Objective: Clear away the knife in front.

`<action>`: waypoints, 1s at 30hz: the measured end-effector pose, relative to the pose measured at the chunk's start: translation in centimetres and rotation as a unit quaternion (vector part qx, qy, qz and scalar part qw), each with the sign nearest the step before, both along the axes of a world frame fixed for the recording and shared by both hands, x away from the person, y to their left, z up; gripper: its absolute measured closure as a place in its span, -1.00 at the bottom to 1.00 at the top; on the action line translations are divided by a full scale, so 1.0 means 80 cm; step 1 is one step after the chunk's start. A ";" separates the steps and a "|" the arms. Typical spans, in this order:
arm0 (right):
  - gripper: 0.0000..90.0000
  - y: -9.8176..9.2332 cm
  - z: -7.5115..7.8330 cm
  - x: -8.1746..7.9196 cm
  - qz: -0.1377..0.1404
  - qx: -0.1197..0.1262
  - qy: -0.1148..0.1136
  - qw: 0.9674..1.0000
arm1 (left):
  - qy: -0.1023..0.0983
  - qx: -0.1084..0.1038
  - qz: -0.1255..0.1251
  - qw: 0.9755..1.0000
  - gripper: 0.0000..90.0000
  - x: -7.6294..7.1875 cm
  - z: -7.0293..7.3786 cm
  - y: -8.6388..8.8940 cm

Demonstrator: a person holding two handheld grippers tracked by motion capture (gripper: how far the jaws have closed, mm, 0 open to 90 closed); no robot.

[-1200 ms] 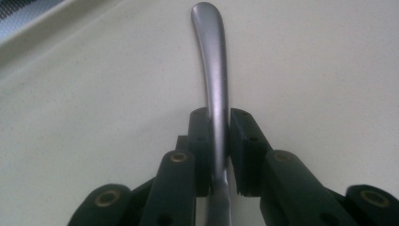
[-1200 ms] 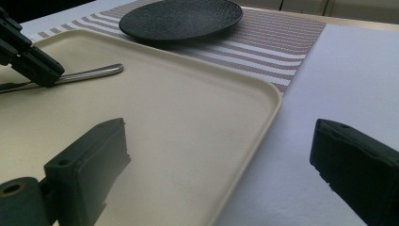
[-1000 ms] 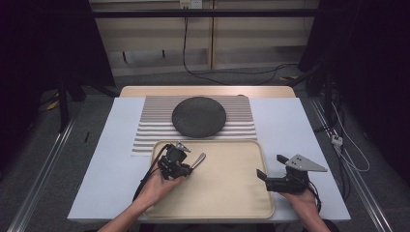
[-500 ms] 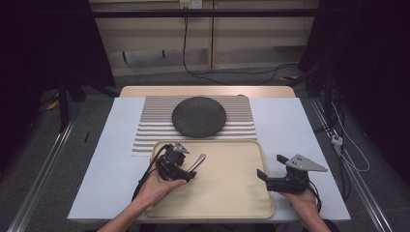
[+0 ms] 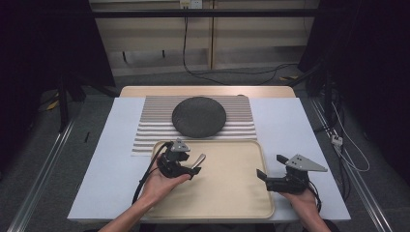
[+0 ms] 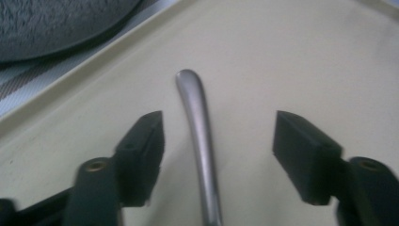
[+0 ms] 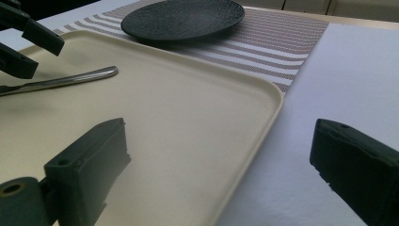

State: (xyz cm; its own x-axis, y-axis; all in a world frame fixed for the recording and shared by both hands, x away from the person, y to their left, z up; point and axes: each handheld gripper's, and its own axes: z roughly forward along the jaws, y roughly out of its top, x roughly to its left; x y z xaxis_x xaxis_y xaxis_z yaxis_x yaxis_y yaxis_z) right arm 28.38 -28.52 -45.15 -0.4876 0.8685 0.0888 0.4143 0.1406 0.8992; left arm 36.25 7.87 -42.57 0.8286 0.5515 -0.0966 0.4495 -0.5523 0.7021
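A beige tray (image 5: pixel 227 193) is sitting at the near edge of the table (image 5: pixel 104 159), centred between the two side edges, on a white cover. Behind it, toward the far edge, a striped mat (image 5: pixel 150 130) is lying flat with a dark round plate (image 5: pixel 199 116) resting on it.

The left gripper (image 5: pixel 189 170) is hovering over the tray's far-left corner, held in the person's left hand (image 5: pixel 162 186). Its fingers (image 6: pixel 141 155) are standing apart, not clamping anything. A metal utensil handle (image 6: pixel 200 136) is running between them in the left gripper view, with clear gaps on both sides; no contact with either finger is showing. The handle's rounded end is pointing toward the tray's far rim. Its other end is passing below the frame, so I cannot tell what kind of utensil it is. In the high view the handle (image 5: pixel 197 160) is sticking out from the gripper at a slant toward the tray's middle. In the right gripper view it (image 7: pixel 66 80) appears to be lying on or just above the tray floor; which one, I cannot tell.

The right gripper (image 5: pixel 262 175) is sitting at the tray's right rim near the near-right corner of the table, held in the right hand (image 5: pixel 302 200). Its fingers (image 7: pixel 89 165) are spread wide and holding nothing: one is over the tray floor, the other over the white cover, with the tray rim (image 7: pixel 263 122) passing between them.

A black cable (image 5: pixel 145 179) is trailing from the left gripper toward the near edge.
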 end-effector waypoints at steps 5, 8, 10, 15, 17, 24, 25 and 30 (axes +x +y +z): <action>-0.89 0.001 0.001 0.000 0.000 -0.002 -0.001 1.000 | 0.015 -0.011 -0.006 1.000 0.71 -0.002 -0.004 -0.001; -0.89 0.001 0.001 -0.001 -0.001 -0.002 -0.002 1.000 | 0.014 -0.001 -0.013 1.000 1.00 -0.004 -0.008 -0.006; -0.89 0.001 0.001 -0.001 -0.001 -0.003 -0.001 1.000 | 0.010 0.011 -0.016 1.000 1.00 -0.004 -0.009 -0.010; -0.89 0.002 0.001 -0.001 -0.001 -0.002 0.000 1.000 | 0.013 0.024 -0.021 0.999 1.00 0.001 -0.016 -0.017; -0.89 0.001 0.001 -0.001 -0.001 -0.004 0.000 1.000 | 0.010 0.030 -0.018 0.999 1.00 0.003 -0.018 -0.019; -0.89 0.002 0.001 -0.001 0.001 -0.002 0.002 1.000 | 0.017 0.048 -0.019 0.999 1.00 0.006 -0.025 -0.020; -0.88 0.002 0.001 -0.001 0.001 -0.003 0.000 1.000 | 0.015 0.049 -0.012 0.999 1.00 0.005 -0.025 -0.020; -0.88 0.002 0.001 -0.001 0.001 -0.002 0.001 1.000 | 0.018 0.046 -0.015 0.999 1.00 0.007 -0.026 -0.017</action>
